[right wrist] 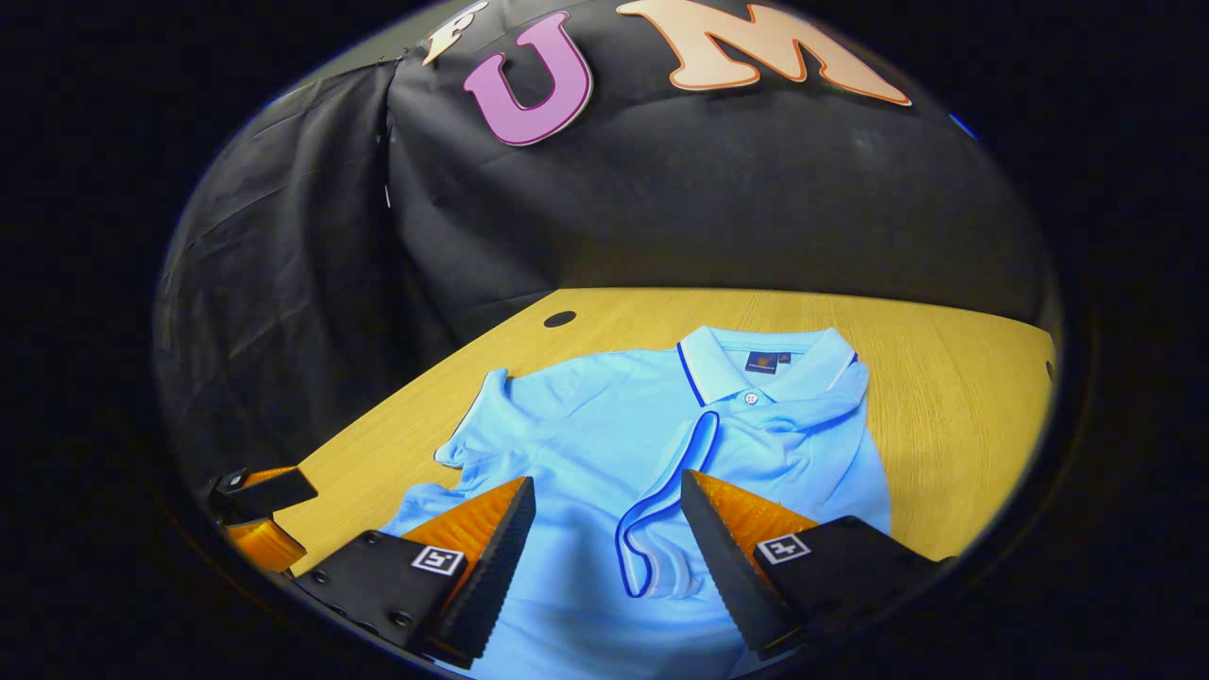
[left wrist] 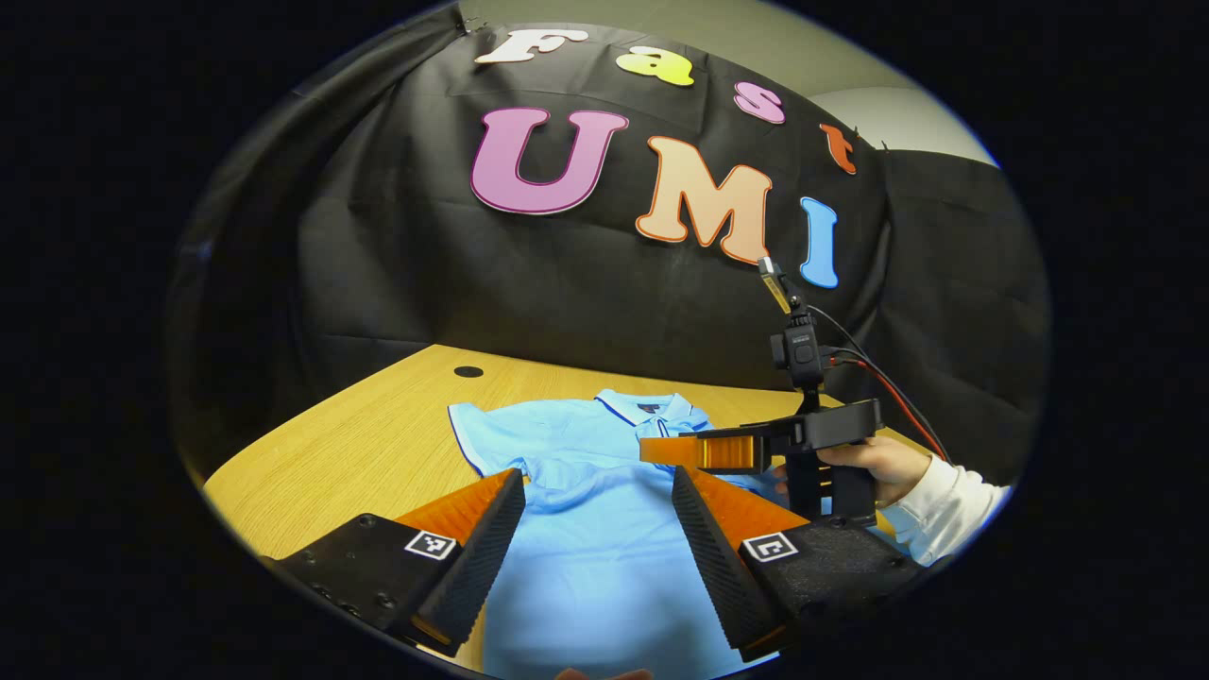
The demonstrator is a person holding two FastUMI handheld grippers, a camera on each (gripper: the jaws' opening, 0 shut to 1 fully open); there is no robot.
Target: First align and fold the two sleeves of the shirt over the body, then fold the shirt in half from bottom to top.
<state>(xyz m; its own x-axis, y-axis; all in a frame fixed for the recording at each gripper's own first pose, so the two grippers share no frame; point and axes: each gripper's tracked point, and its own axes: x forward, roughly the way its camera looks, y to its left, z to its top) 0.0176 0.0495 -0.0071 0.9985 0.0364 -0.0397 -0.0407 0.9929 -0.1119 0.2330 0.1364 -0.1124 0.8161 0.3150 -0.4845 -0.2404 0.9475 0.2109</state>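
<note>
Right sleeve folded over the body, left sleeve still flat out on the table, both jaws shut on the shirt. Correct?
Not quite. Both grippers are open, jaws spread above the shirt, gripping nothing: the right gripper in the right gripper view, the left gripper in the left gripper view. The rest holds: the right sleeve lies over the body, the left sleeve is flat on the table.
</note>
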